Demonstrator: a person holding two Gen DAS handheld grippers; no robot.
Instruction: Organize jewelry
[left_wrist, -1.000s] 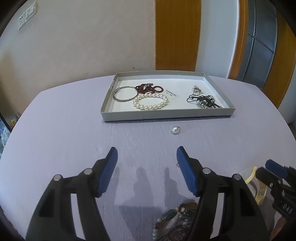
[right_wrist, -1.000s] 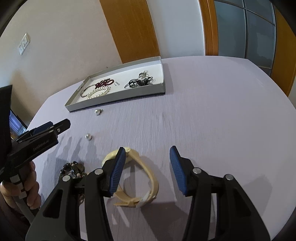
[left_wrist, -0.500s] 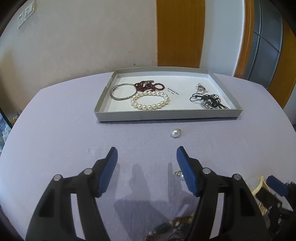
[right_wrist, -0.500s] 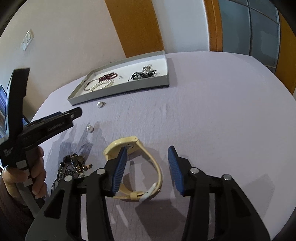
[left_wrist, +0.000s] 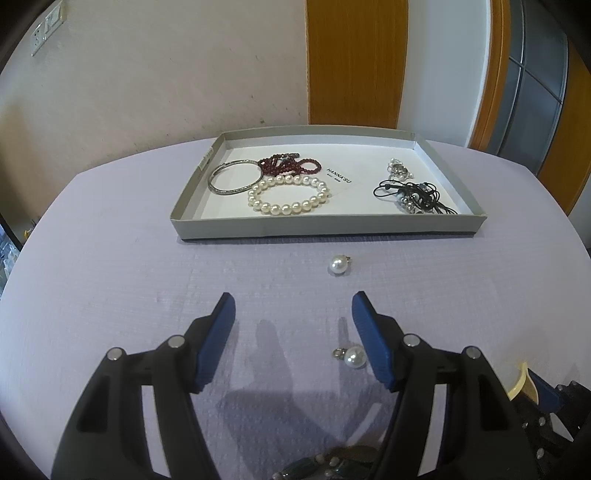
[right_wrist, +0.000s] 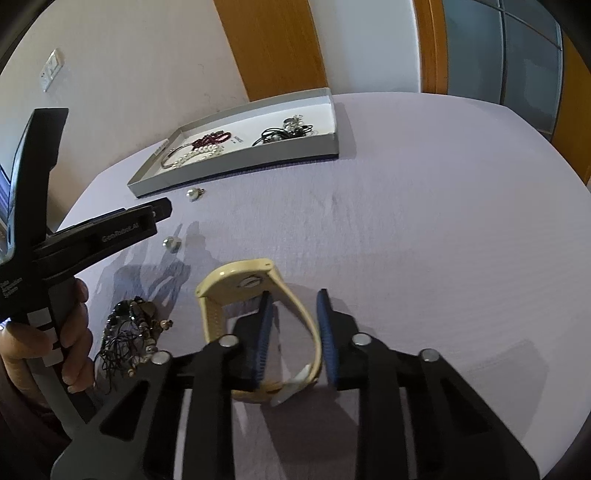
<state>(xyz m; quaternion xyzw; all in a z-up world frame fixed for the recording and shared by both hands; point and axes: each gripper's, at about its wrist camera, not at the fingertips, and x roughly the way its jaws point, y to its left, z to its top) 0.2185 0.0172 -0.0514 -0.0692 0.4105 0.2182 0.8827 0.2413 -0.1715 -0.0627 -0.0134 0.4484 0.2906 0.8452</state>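
The left gripper (left_wrist: 291, 306), black-framed with blue pads, hovers low over the lilac tablecloth-covered round table (left_wrist: 110, 266) with its fingers spread wide and nothing between them, aimed at the shallow grey cardboard tray (left_wrist: 325, 227). In the right wrist view a bare hand (right_wrist: 70, 343) grips its black handle at the left edge of the frame. The right gripper (right_wrist: 295, 325) is narrowed around the strap of a pale yellow plastic wristwatch (right_wrist: 255, 284), one blue pad on either side of the band; whether the pads actually press the band I cannot tell. The watch lies on the cloth with its case turned away from the camera.

A loose white pearl pendant (left_wrist: 339, 265) sits on the cloth just in front of the tray, and a second pearl pendant (left_wrist: 354, 357) lies close to the left gripper's right finger. A dark tangled bead-and-cord necklace (right_wrist: 129, 332) rests beside the hand. Inside the tray lie a silver bangle (left_wrist: 232, 181), a dark red bead strand (left_wrist: 288, 165), a white pearl bracelet (left_wrist: 288, 195), a black cord tangle with metal beads (left_wrist: 413, 192) and a small silver piece (left_wrist: 397, 168).

Behind the table stand a cream wall (left_wrist: 147, 74) with a switch plate (left_wrist: 46, 31), a wooden door panel (left_wrist: 354, 62) and a glazed door (right_wrist: 517, 51)
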